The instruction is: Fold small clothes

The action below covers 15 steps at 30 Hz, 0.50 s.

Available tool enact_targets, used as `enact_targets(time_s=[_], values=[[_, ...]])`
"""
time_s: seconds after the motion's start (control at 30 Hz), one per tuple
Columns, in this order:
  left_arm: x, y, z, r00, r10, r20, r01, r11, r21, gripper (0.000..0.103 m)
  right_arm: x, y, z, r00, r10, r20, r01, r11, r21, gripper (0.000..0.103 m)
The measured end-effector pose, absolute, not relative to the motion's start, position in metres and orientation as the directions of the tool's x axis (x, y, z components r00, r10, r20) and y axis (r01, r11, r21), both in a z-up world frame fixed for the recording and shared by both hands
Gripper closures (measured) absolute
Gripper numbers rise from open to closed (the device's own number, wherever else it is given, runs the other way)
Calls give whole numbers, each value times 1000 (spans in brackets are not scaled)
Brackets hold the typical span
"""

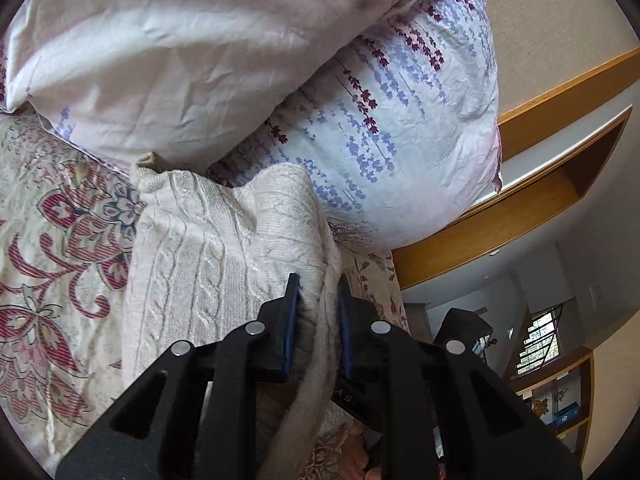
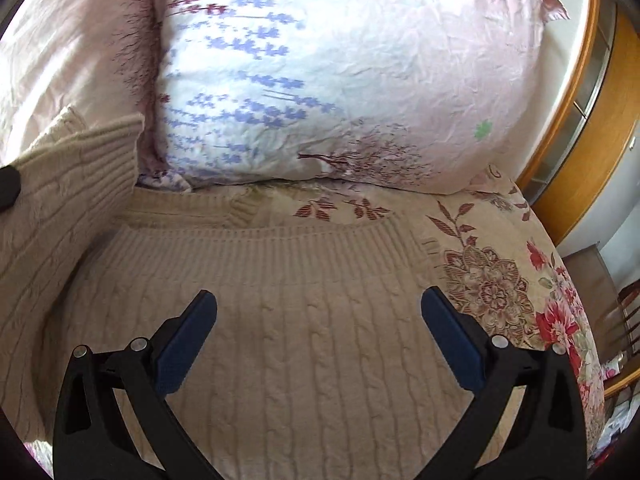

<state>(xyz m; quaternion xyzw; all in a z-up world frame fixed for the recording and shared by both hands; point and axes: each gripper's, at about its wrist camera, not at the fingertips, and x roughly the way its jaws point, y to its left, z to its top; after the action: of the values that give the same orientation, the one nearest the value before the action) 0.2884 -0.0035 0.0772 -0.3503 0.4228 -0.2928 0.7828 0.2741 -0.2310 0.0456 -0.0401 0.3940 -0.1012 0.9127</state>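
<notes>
Sweater (image 2: 304, 344) edge pinched in left gripper (image 1: 319, 292) should be carried level across while wide-open right gripper (image 2: 319, 312) is kept clear.

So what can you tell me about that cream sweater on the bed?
The sweater is a cream cable-knit with ribbed edging, lying mostly flat on the floral bedspread below the pillows. One side is lifted and folded, pinched in the left claw. The right claw hovers open above it.

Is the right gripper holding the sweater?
No, the right gripper hovers with jaws spread wide over the flat sweater, gripping nothing.
</notes>
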Motion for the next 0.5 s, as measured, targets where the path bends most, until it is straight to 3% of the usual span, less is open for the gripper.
enact_targets(time_s=[0.03, 0.1, 0.27, 0.3, 0.33, 0.37, 0.43, 0.5], values=[[290, -14, 75, 459, -767, -448, 166, 570, -805, 86, 275, -241, 47, 664, -233, -710, 187, 972, -144, 1], [293, -32, 66, 419, -808, -414, 187, 523, -831, 103, 277, -264, 50, 657, -236, -716, 237, 966, -100, 1], [290, -70, 50, 327, -846, -420, 232, 503, -833, 100, 279, -306, 47, 666, -28, -745, 215, 964, 157, 1], [285, -68, 55, 329, -851, -408, 256, 497, -829, 96, 278, -310, 48, 679, 21, -734, 194, 959, 207, 1], [278, -63, 62, 349, -844, -407, 282, 509, -813, 80, 275, -312, 50, 699, 85, -710, 159, 950, 270, 1], [271, -53, 70, 389, -828, -405, 306, 530, -791, 54, 272, -313, 53, 718, 149, -680, 119, 936, 331, 1], [255, -27, 84, 504, -754, -421, 313, 614, -725, 25, 264, -311, 59, 753, 239, -613, 40, 913, 406, 1], [239, 1, 93, 607, -656, -449, 287, 707, -646, 18, 256, -299, 67, 773, 330, -542, -75, 896, 438, 1]])
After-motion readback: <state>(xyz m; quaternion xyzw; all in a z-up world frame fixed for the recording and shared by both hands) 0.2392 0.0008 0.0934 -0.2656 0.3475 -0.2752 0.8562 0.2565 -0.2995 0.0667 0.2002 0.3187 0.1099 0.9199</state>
